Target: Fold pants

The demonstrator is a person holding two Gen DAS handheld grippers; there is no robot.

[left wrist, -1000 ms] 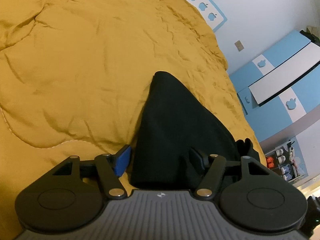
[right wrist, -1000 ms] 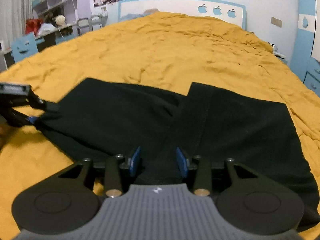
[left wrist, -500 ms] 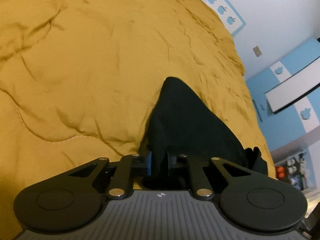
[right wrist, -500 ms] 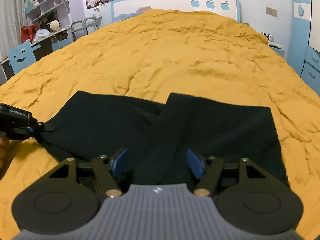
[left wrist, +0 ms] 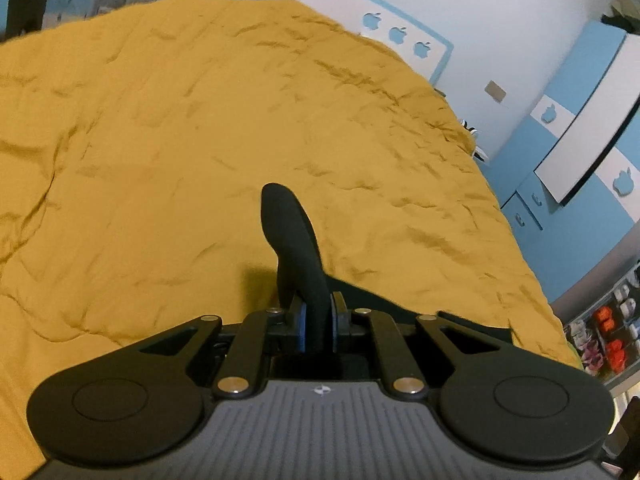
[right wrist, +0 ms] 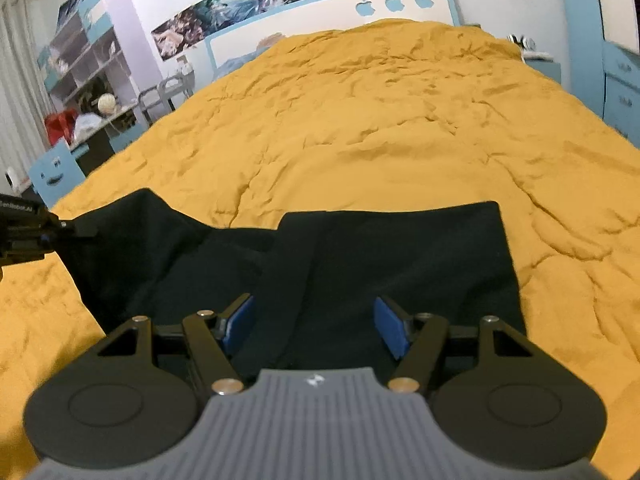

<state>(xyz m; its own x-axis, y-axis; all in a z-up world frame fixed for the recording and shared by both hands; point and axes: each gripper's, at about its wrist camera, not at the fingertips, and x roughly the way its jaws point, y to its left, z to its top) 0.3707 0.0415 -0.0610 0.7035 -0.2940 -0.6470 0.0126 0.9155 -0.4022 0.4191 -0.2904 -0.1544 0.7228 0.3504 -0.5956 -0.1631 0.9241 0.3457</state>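
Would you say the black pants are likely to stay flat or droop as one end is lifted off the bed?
Probably droop: where the left gripper pinches the black pants, the cloth curls over limply. The lifted end sags toward the yellow bedspread, so they seem soft and light, likely to drag and bunch.

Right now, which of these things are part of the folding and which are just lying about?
Part of the job:
- black pants
- left hand-held gripper, shut on a pants edge
- right hand-held gripper, open above the pants

Just there:
- yellow bedspread
- posters
- shelves
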